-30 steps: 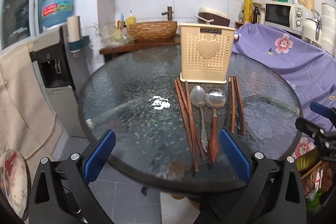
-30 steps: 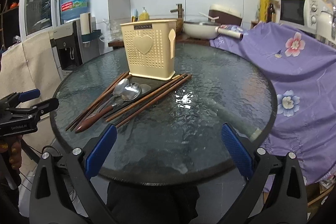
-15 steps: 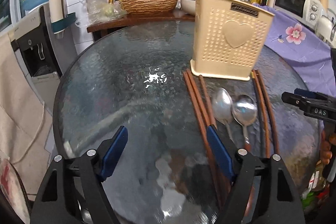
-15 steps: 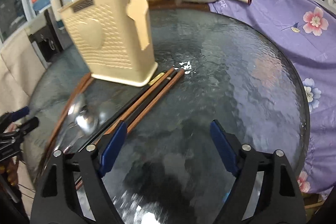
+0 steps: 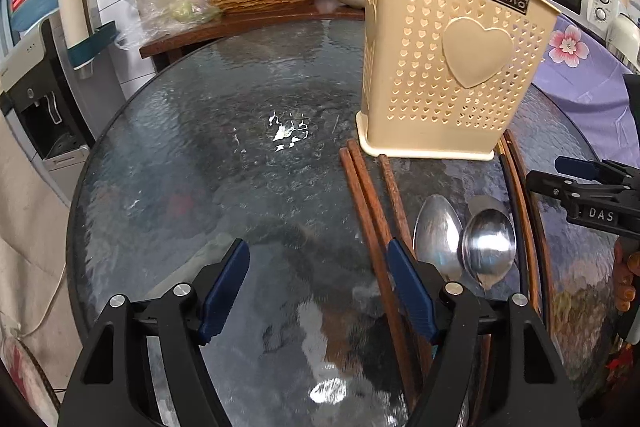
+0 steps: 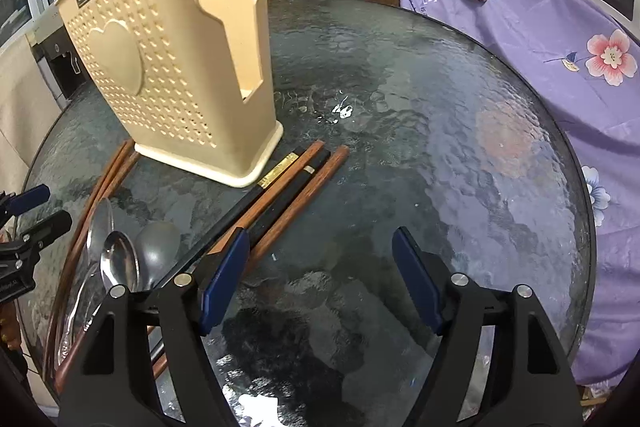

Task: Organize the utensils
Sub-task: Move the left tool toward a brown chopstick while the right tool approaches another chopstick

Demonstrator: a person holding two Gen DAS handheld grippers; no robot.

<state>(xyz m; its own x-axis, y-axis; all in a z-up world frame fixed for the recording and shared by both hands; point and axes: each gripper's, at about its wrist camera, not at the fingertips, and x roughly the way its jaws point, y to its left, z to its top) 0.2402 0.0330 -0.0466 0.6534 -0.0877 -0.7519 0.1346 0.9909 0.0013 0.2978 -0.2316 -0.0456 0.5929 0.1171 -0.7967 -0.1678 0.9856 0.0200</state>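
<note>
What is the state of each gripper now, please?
Left gripper: open, holding nothing; jaws have just been closing.
Right gripper: open, holding nothing; jaws have just been closing.

Quick tally: one cream utensil holder (image 5: 448, 67) up ahead of the left gripper (image 5: 317, 255). Two metal spoons (image 5: 464, 243) just right of its right finger. Three brown chopsticks (image 5: 366, 187) running under that same finger. Four mixed chopsticks (image 6: 296, 183), two black and two brown, at the left finger of the right gripper (image 6: 320, 243).
</note>
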